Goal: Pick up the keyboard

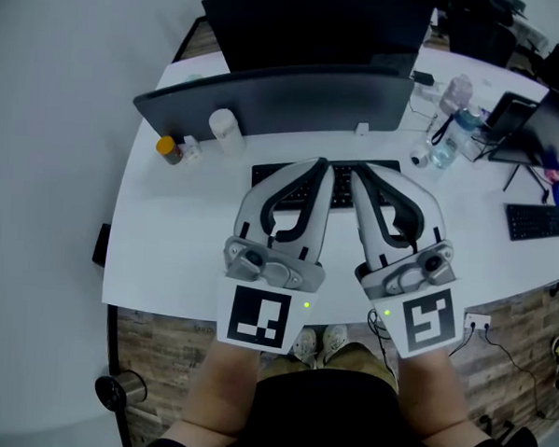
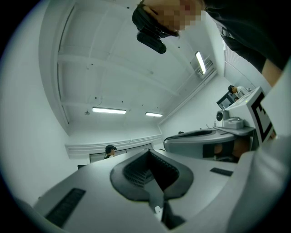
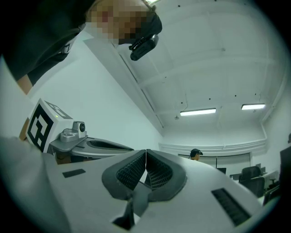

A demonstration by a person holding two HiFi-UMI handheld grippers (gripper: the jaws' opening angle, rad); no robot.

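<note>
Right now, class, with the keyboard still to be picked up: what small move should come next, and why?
Probably open both sets of jaws first. The left tool and the right tool are shut and empty, held side by side above the keyboard, so neither could take hold of its edge as they stand.
</note>
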